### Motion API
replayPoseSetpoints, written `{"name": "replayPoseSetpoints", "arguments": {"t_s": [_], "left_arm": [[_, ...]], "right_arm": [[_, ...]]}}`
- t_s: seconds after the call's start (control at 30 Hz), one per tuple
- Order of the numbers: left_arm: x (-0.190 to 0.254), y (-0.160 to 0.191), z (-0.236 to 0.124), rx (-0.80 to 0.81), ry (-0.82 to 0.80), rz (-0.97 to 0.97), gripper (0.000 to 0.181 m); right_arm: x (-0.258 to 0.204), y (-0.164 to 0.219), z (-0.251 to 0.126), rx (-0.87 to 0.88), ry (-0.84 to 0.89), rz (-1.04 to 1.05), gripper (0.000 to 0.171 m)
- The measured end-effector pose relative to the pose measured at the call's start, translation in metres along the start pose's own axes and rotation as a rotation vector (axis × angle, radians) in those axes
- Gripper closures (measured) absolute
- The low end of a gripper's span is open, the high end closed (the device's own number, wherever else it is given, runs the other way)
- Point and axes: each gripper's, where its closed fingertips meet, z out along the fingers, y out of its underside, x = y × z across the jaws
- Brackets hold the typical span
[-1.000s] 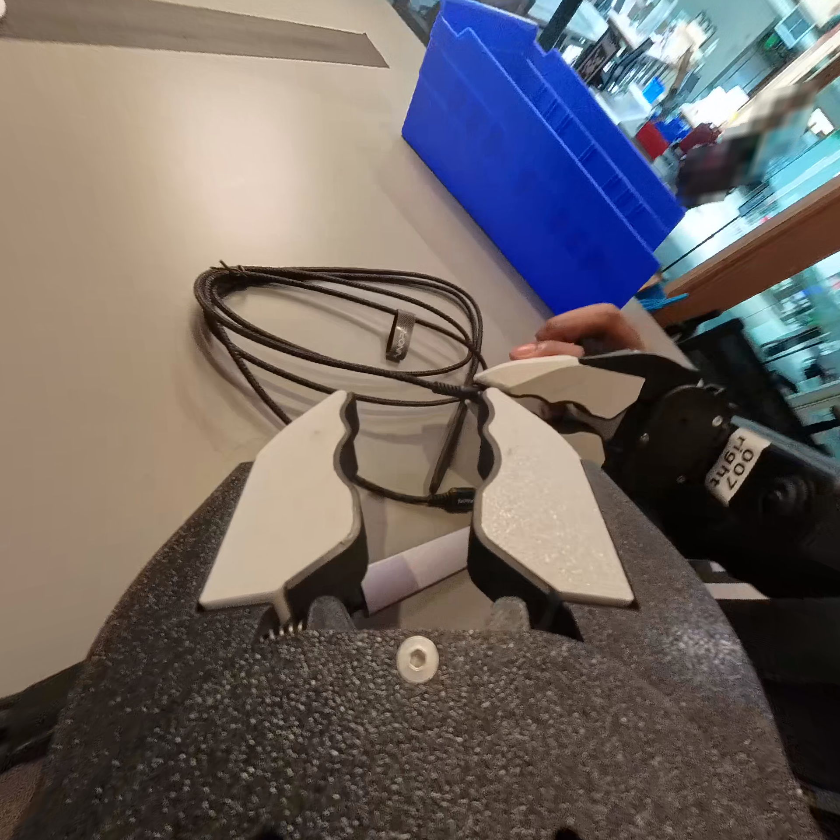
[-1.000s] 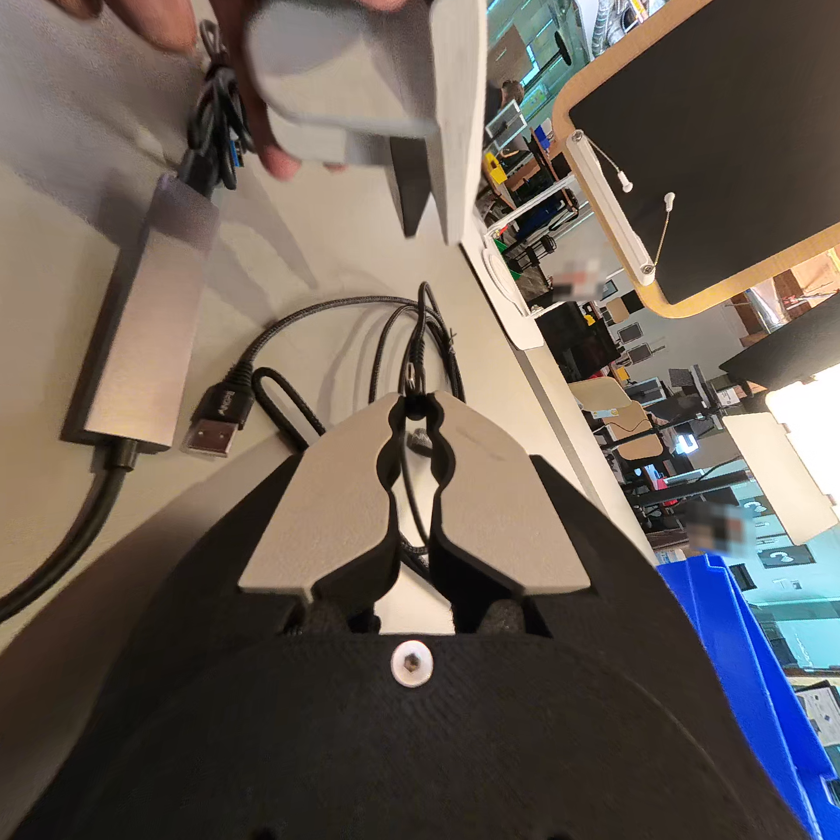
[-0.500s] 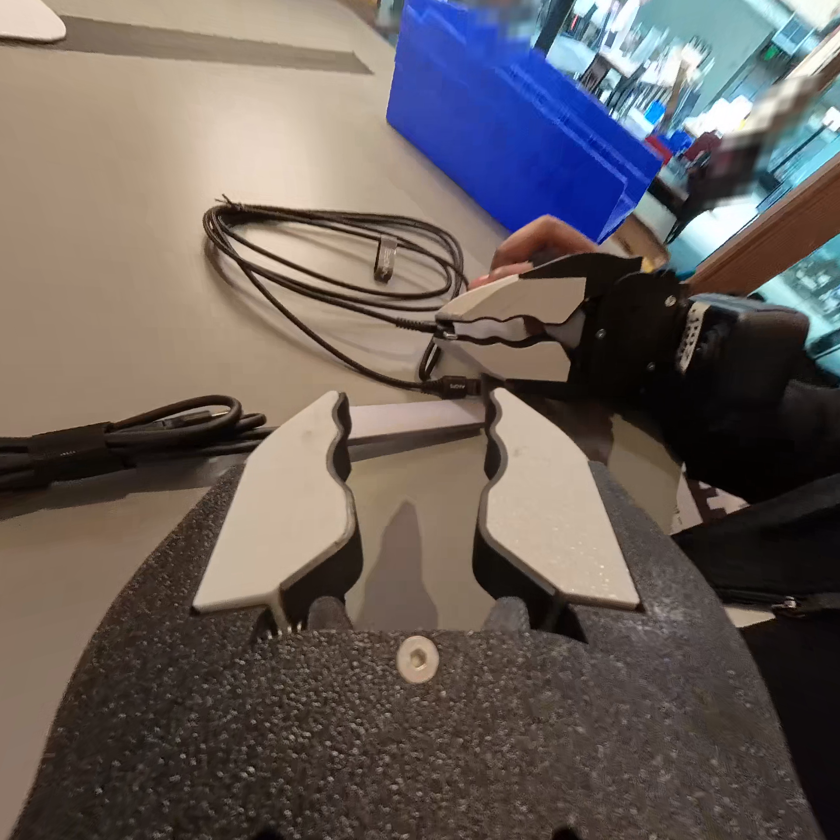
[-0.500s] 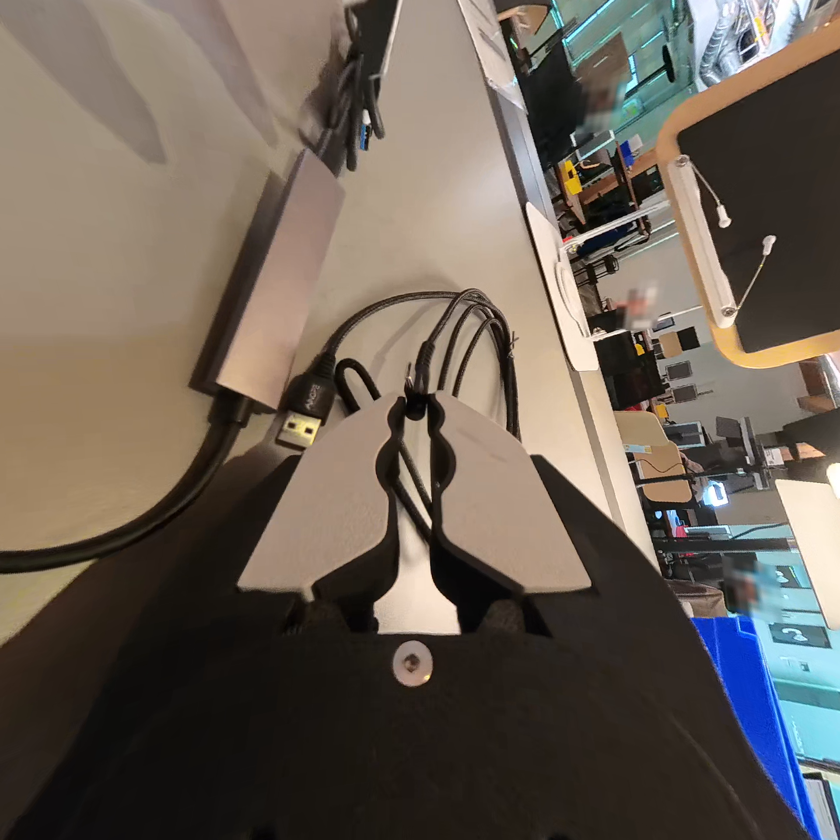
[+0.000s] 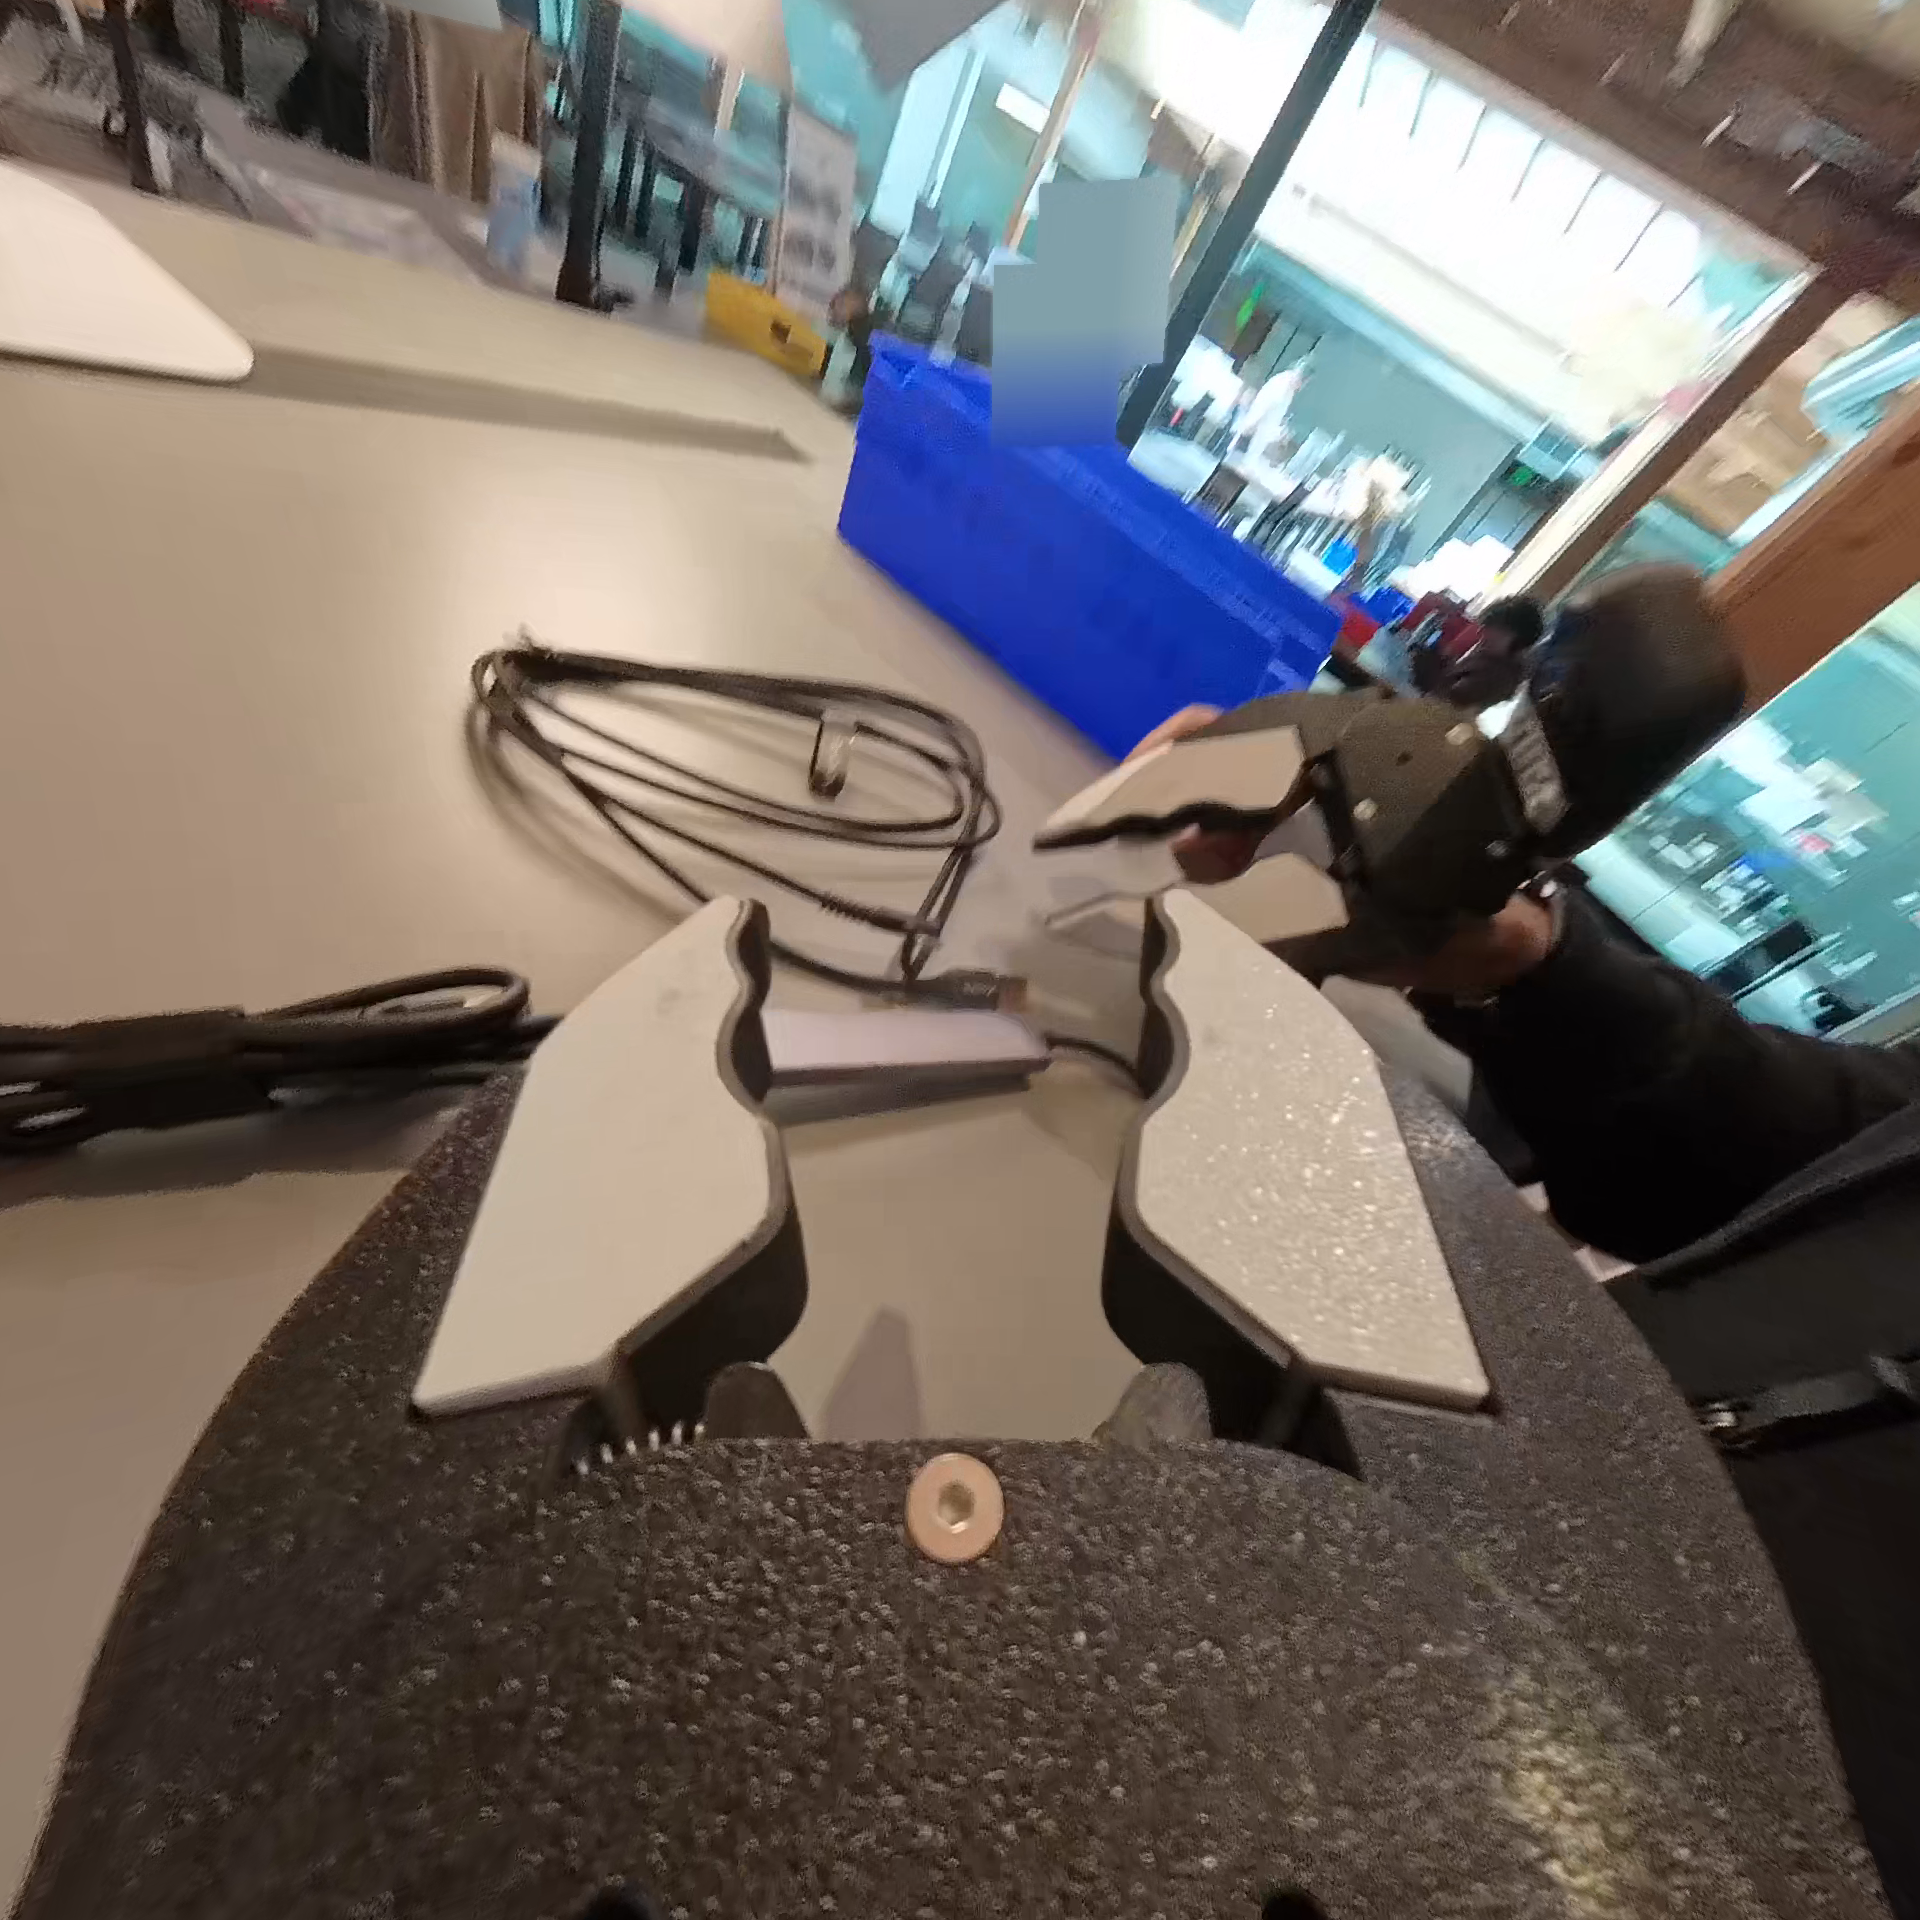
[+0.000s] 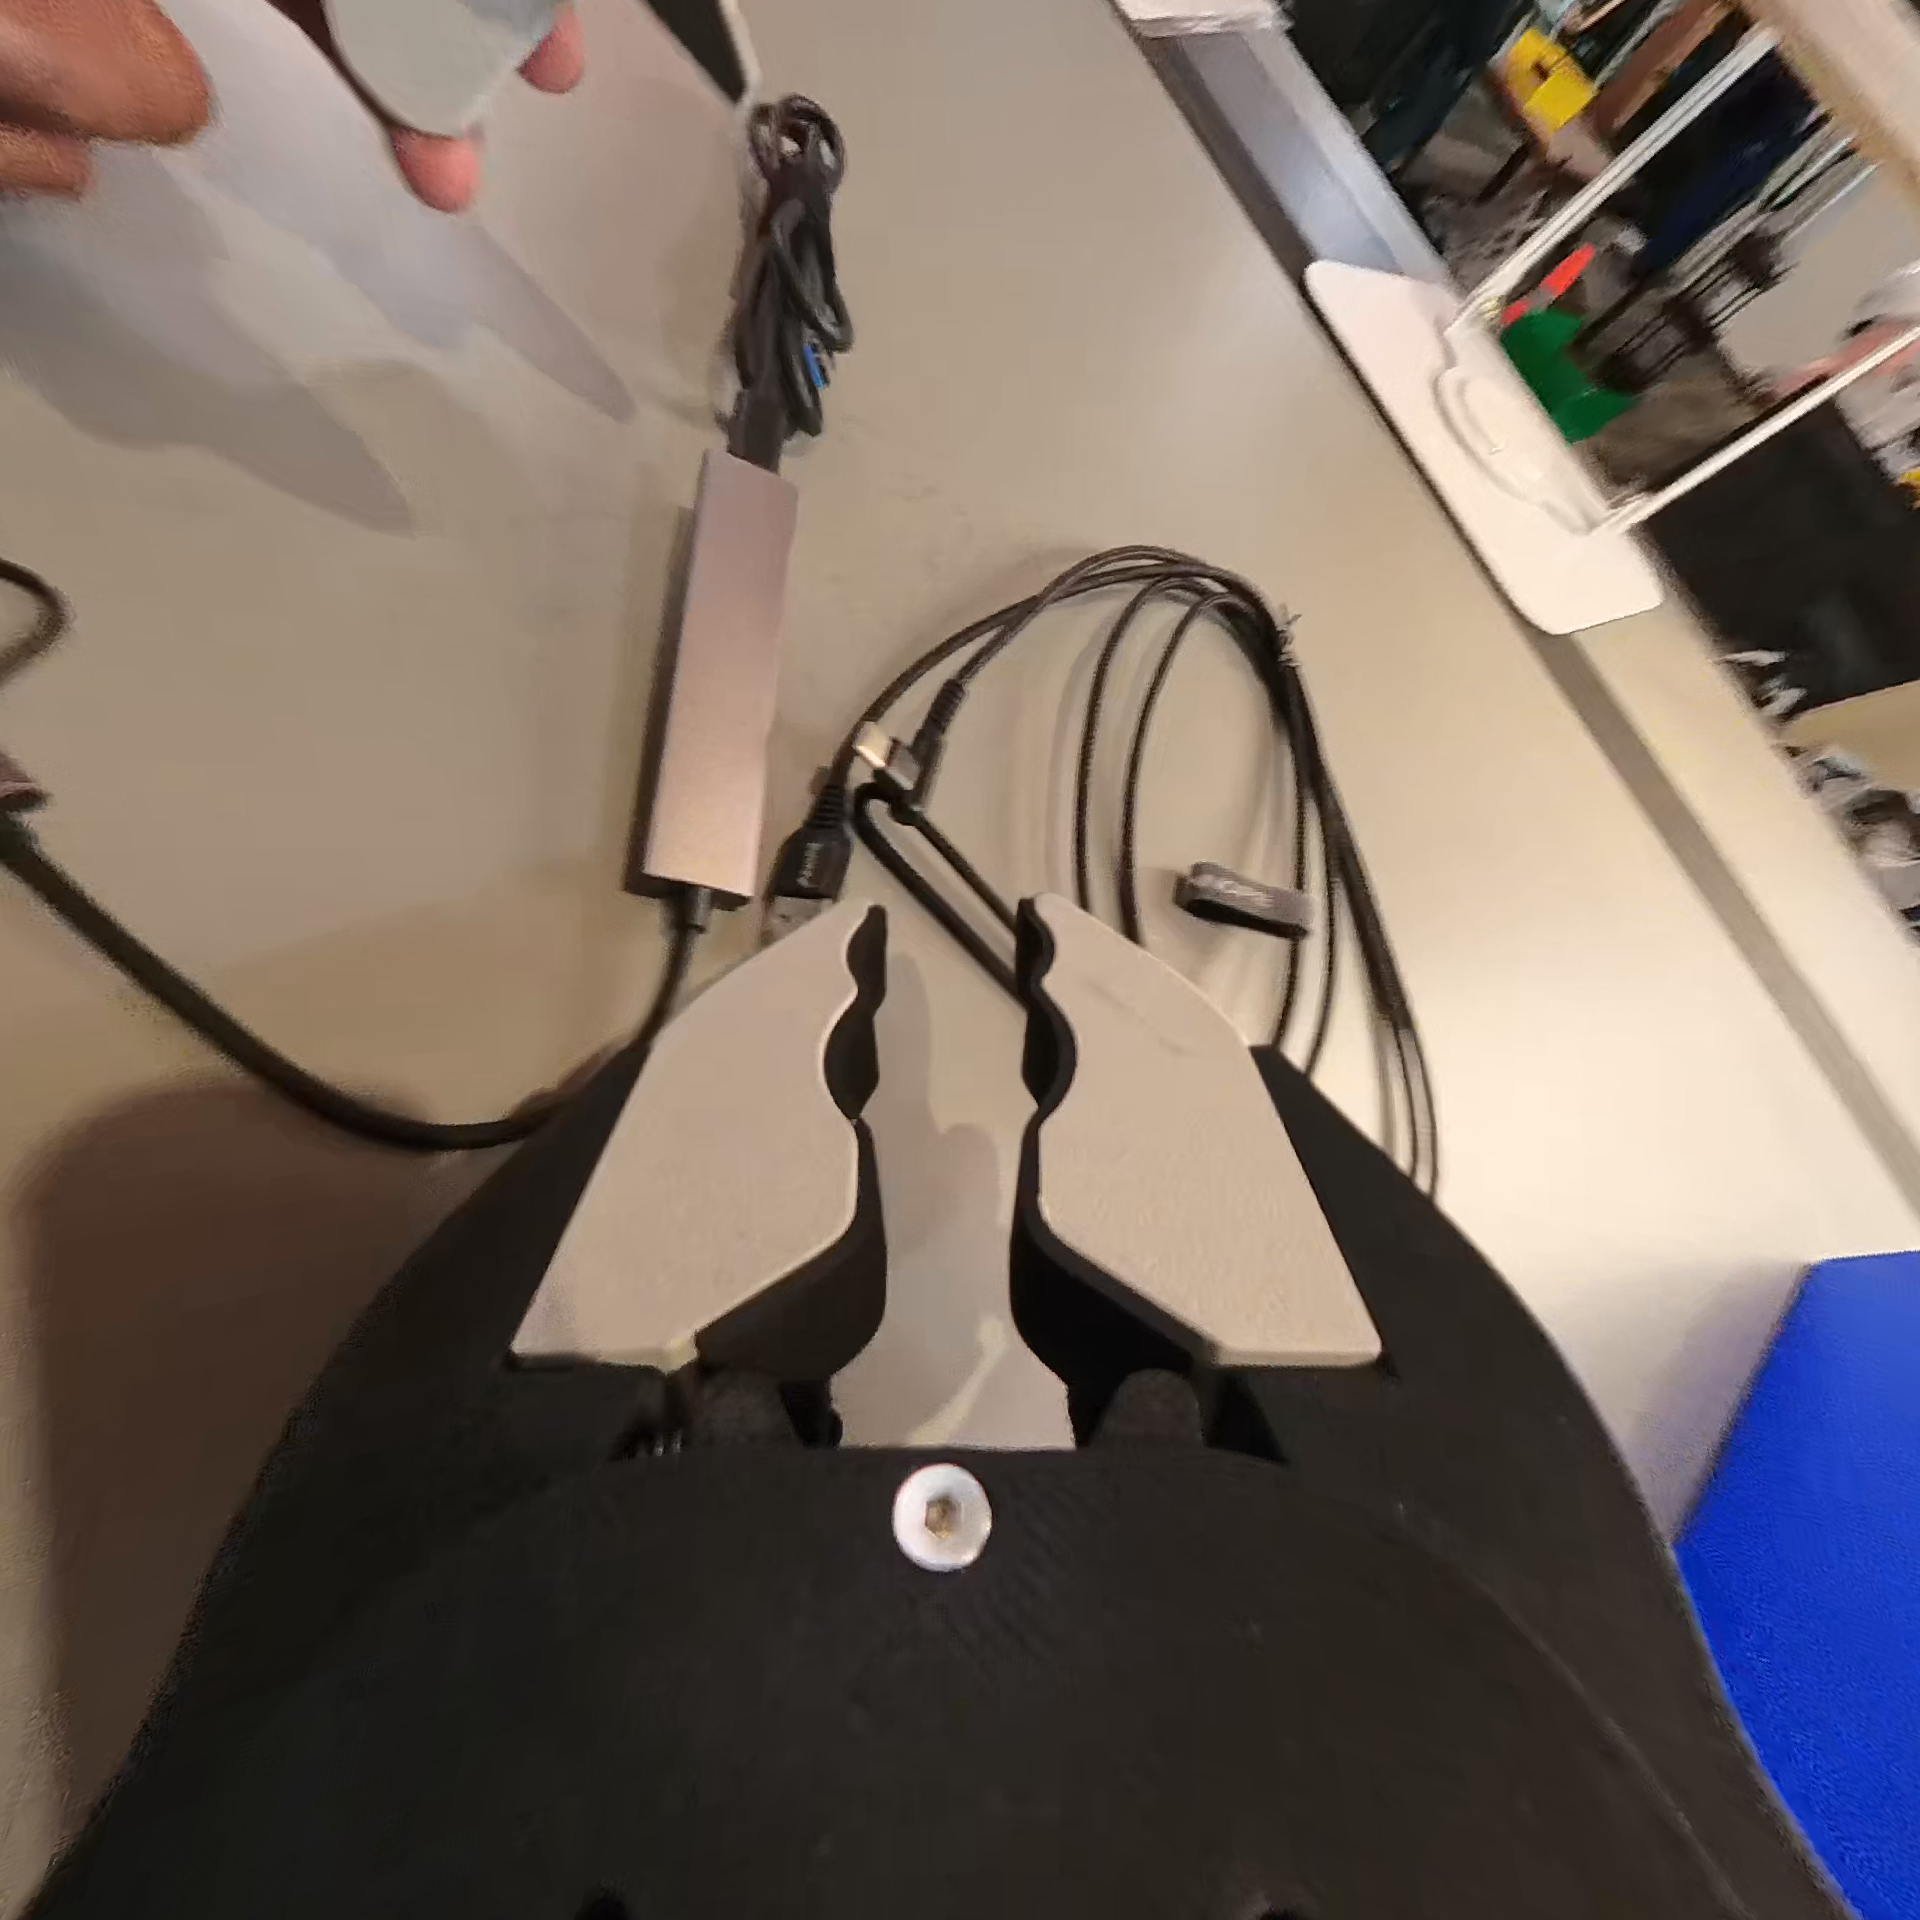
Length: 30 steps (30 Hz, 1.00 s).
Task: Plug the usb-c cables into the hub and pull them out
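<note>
The grey hub (image 6: 722,686) lies flat on the table, with a thick black cable (image 6: 312,1081) plugged into its near end. A braided black cable (image 6: 1257,769) lies coiled to its right. That cable's silver USB-C plug (image 6: 883,748) and black USB-A plug (image 6: 810,862) rest loose beside the hub. My right gripper (image 6: 956,914) is open and empty, raised just short of the plugs. My left gripper (image 5: 951,914) is open and empty, with the hub (image 5: 894,1039) beyond its tips. The right gripper (image 5: 1044,881) shows open at the right of that view.
A bundled black cable (image 6: 790,239) runs from the hub's far end. A blue bin (image 5: 1039,582) stands at the table's right side. A white stand base (image 6: 1455,436) sits near the far edge. A loose strap (image 6: 1242,894) lies inside the coil. Tip to tip, the grippers are about 12 cm apart. It is some 6 cm from my right tips to the grey hub (image 6: 722,686). The left camera catches it too, in the left wrist view (image 5: 923,1038).
My right gripper has opened, let go of the braided cable and drawn back and up. My left gripper has pulled back and tilted up, still open.
</note>
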Motion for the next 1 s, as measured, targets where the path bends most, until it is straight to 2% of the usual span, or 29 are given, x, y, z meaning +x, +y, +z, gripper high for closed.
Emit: {"name": "replayPoseSetpoints", "arguments": {"t_s": [0.07,0.13,0.3,0.6,0.9,1.0], "left_arm": [[0.010,-0.015,-0.004,0.118,0.051,-0.010,0.108],[0.010,-0.018,-0.005,0.163,0.051,-0.024,0.106],[0.007,0.010,0.007,0.018,0.030,-0.055,0.099],[-0.006,0.030,0.001,-0.088,-0.042,-0.164,0.102],[-0.027,0.042,-0.014,-0.187,-0.110,-0.400,0.137],[-0.031,0.043,-0.012,-0.216,-0.112,-0.427,0.138]], "right_arm": [[-0.017,-0.005,-0.002,0.003,-0.100,0.069,0.147],[-0.032,-0.010,-0.001,-0.004,-0.193,0.138,0.146],[-0.046,0.000,0.016,-0.147,-0.273,0.177,0.143],[-0.051,-0.006,0.040,-0.295,-0.287,0.217,0.148],[-0.043,-0.046,0.042,-0.080,-0.210,0.442,0.148],[-0.044,-0.055,0.040,-0.031,-0.207,0.490,0.148]]}}
